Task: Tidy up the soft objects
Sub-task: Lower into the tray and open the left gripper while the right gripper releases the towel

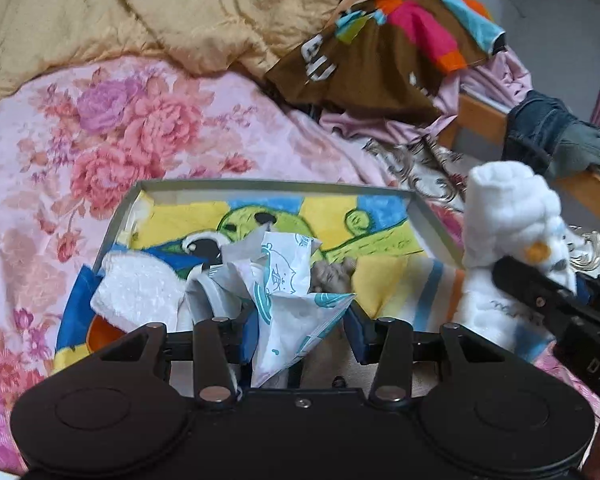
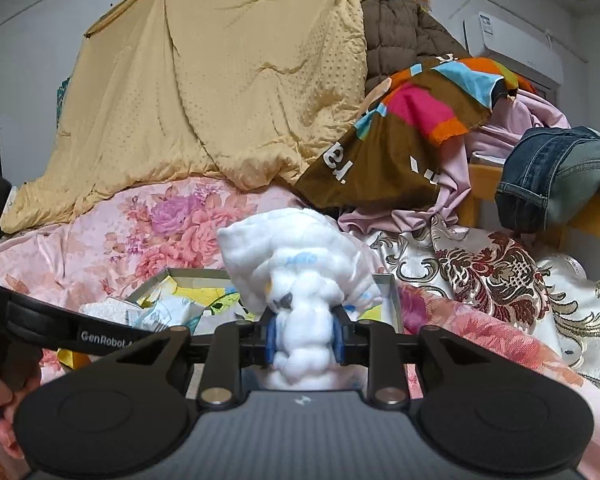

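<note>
tan quilt [image 2: 204, 92] and brown blanket [image 2: 384, 152] heaped behind box [image 1: 118, 216].

Both tools are showing matte black housings with two round discs behind the linkage arms, silver pivot screws gleaming at the joints. Blue pads are lining the right tool [image 2: 304, 340] fingertips [image 2: 271, 338]. The left tool [image 1: 300, 340] is wearing white "GenRobot" lettering along its side.

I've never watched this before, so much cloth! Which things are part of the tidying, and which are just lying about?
In the job: white cloth, tissue packet, grey box, right gripper, left gripper.

Lying about: yellow quilt, jeans, brown patterned cloth.
</note>
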